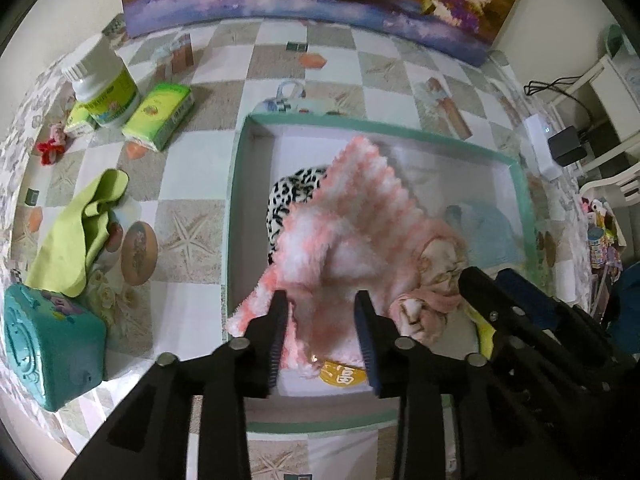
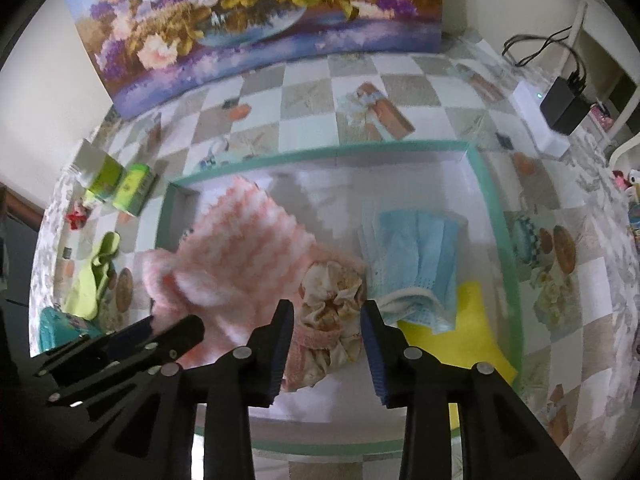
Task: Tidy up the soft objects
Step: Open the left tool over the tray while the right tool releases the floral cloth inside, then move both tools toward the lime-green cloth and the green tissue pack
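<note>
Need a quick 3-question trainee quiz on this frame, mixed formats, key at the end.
1. True or false: the pink fuzzy cloth lies inside the green-rimmed box.
2. Which soft item is outside the box? A) blue face masks B) lime green cloth C) leopard-print fabric
3. Fill in: both the left tongs and the right tongs are ____.

Key: 1 true; 2 B; 3 open

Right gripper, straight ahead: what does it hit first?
Most likely the crumpled beige floral fabric scrunchie, lying between the open right gripper fingers inside the green-rimmed white tray; depth is unclear.
</note>
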Available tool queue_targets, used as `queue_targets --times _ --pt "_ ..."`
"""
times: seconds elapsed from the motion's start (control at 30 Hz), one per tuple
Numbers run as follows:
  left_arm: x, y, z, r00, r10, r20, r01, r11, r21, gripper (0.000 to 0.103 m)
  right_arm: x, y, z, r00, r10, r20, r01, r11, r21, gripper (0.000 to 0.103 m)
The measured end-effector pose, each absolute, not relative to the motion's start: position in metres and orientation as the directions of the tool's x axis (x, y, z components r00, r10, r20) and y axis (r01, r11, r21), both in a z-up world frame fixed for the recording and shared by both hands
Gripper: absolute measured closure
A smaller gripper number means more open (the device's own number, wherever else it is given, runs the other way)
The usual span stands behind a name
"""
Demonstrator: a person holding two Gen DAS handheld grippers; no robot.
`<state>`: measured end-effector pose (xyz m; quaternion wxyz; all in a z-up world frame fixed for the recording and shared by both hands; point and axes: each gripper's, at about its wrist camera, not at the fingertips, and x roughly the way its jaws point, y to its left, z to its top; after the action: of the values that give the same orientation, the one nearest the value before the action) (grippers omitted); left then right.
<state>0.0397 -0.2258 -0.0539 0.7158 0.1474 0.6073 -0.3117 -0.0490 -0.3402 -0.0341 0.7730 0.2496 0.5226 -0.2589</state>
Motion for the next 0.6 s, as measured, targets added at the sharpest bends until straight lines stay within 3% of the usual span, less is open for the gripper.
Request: queue_targets --times 0.27,0.37,0.6 --pt "0.048 -0.215 -0.025 0.159 -0.322 -0.933 0.616 0.771 -0.162 0.028 -0.059 -0.344 0.001 0.369 -0.214 -0.904 0.689 0.716 0.112 0.053" --pt "0.055 -0.208 -0.023 0.159 -0.339 -0.928 0.596 0.782 -0.183 0.026 -0.061 -0.345 0.007 0.373 -0.235 -0.897 0.697 0.71 0.104 0.043" --pt "0.07 -0.193 -0.023 0.177 -0.353 -0.919 0.545 0.812 -0.207 0.025 -0.059 -0.344 0.002 0.335 -0.25 -0.909 0.698 0.714 0.06 0.037"
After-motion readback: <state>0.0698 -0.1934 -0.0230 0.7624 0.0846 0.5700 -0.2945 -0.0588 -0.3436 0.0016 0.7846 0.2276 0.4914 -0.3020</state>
